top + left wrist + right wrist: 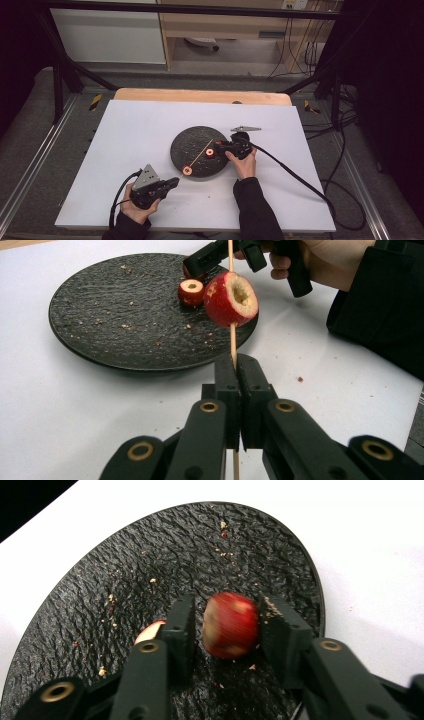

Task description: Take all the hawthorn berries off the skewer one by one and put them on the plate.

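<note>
A round black plate (pixel 197 137) lies mid-table. My left gripper (pixel 175 181) (pixel 237 362) is shut on a thin wooden skewer (pixel 232 342) that slants up over the plate. A red cored fruit (pixel 230 299) (pixel 187 170) is threaded on the skewer just past the jaws. My right gripper (pixel 218 146) (pixel 227 602) reaches down to the plate's right part. A blurred red fruit (pixel 231 625) sits between its jaws, with thin gaps on both sides, so the pads do not press on it. Another cored fruit (pixel 191 292) (pixel 210 152) rests on the plate beside them.
Crumbs (pixel 222 527) are scattered over the plate. A white sheet (pixel 140 125) covers the table, with a wooden edge (pixel 200 95) at the back. A black cable (pixel 295 175) trails right from the right gripper. Metal frame legs (pixel 60 80) stand at the far corners.
</note>
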A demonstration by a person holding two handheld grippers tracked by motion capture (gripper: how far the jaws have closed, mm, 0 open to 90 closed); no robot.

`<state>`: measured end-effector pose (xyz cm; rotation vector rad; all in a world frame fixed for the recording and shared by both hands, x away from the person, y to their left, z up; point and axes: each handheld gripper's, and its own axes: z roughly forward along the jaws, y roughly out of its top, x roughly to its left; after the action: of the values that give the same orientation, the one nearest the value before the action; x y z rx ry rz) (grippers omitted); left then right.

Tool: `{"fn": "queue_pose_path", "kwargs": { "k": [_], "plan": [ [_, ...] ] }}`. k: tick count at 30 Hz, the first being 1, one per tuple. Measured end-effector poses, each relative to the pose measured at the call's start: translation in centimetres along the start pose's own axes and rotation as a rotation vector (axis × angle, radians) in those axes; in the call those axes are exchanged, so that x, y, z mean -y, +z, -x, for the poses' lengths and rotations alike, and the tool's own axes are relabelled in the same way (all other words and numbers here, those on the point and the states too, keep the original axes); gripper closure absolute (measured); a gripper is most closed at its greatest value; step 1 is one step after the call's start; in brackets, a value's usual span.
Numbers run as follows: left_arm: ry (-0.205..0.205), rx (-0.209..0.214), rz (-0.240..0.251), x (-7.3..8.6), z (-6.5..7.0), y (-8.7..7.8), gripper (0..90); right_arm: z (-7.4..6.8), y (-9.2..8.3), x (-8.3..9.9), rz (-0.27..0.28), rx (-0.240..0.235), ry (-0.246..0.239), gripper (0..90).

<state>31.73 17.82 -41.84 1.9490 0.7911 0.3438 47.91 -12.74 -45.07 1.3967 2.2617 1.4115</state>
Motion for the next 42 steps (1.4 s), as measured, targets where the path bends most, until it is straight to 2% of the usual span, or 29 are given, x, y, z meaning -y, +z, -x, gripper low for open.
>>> {"fn": "queue_pose_path", "kwargs": {
  "k": [4, 9, 10, 11, 12, 13, 14, 15, 18, 20, 28, 42],
  "plan": [
    [0.001, -0.002, 0.002, 0.0, 0.0, 0.0, 88.3, -0.3, -0.7, -0.3, 0.019, -0.002, -0.016, 51.9],
    [-0.001, -0.005, 0.002, 0.0, 0.0, 0.0, 88.3, -1.5, -2.8, -0.9, 0.076, -0.06, -0.03, 38.4],
    [0.0, -0.006, 0.001, 0.0, 0.0, 0.0, 88.3, -1.5, -2.8, -0.9, 0.076, -0.06, -0.03, 38.4],
    [-0.001, -0.006, 0.001, 0.0, 0.0, 0.0, 88.3, -2.0, -3.6, -1.1, 0.088, -0.084, -0.028, 32.4],
    [-0.001, -0.006, 0.0, 0.0, 0.0, 0.0, 88.3, -2.0, -3.6, -1.1, 0.088, -0.084, -0.028, 32.4],
    [-0.001, -0.006, 0.0, 0.0, 0.0, 0.1, 88.3, -2.5, -4.4, -1.2, 0.103, -0.097, -0.027, 24.8],
    [-0.002, -0.007, -0.001, 0.0, 0.0, 0.1, 88.3, -2.5, -4.4, -1.2, 0.103, -0.097, -0.027, 24.8],
    [0.0, -0.007, -0.001, -0.1, 0.0, 0.1, 88.3, -2.9, -5.2, -1.3, 0.117, -0.119, -0.024, 20.1],
    [-0.002, -0.01, -0.001, -0.1, 0.0, 0.1, 88.3, -3.6, -6.0, -1.1, 0.121, -0.152, -0.026, 11.7],
    [-0.002, -0.011, 0.0, -0.1, 0.0, 0.1, 88.3, -4.1, -6.4, -0.8, 0.115, -0.158, -0.039, 8.9],
    [-0.001, -0.013, -0.006, -0.1, 0.1, 0.4, 88.3, -5.8, -7.3, 0.7, 0.104, -0.186, -0.057, 3.7],
    [0.017, -0.004, -0.015, -0.2, 0.9, 1.0, 88.3, -7.9, -7.0, 3.3, 0.089, -0.254, -0.061, 4.4]
  ]
}}
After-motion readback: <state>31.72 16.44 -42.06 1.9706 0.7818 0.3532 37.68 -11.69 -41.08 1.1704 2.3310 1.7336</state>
